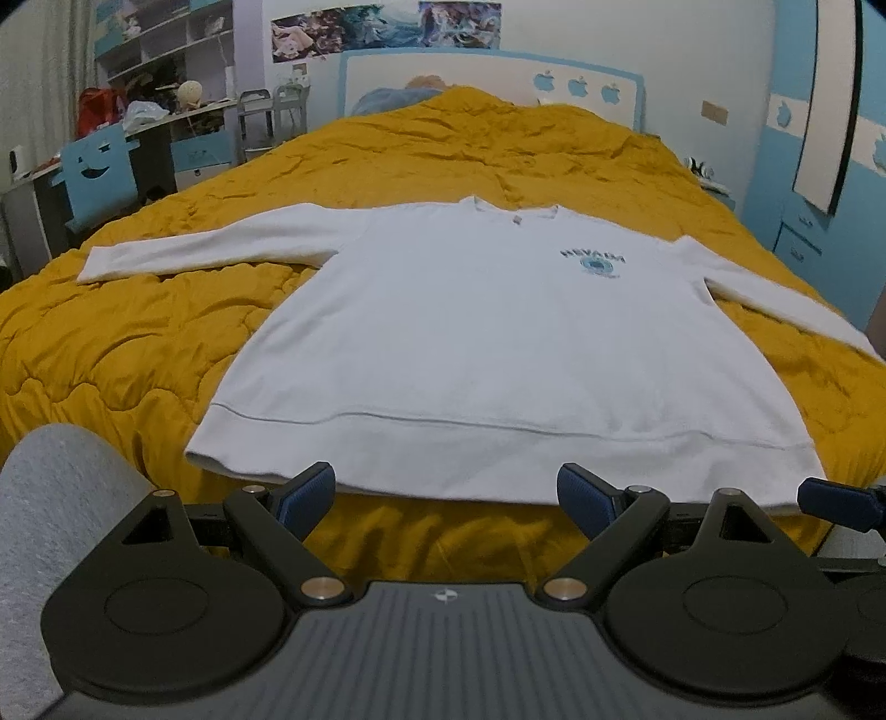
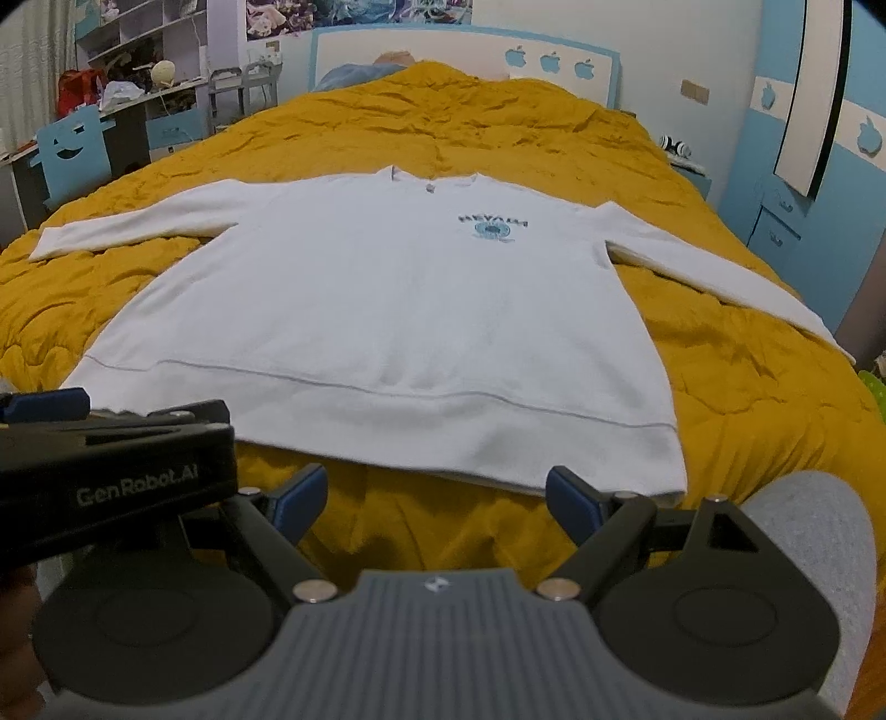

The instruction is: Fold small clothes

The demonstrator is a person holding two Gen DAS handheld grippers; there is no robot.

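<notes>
We see the sweatshirt (image 1: 470, 343) lying flat on the bed (image 1: 138, 343), sleeves spread left and right, its collar toward the headboard (image 1: 493, 72) and its hem nearest both grippers, left gripper (image 1: 446, 493) beside right gripper (image 2: 434, 498), shelves (image 1: 166, 44) far left.

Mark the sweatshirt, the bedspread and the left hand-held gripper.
sweatshirt (image 1: 470, 343), left wrist view, middle of the chest.
bedspread (image 1: 127, 343), left wrist view, bare quilted part beside the sweatshirt.
left hand-held gripper (image 1: 446, 493), left wrist view, midway between its open fingertips.

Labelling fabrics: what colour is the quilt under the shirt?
Mustard yellow quilt, clearest in the right wrist view.
</notes>
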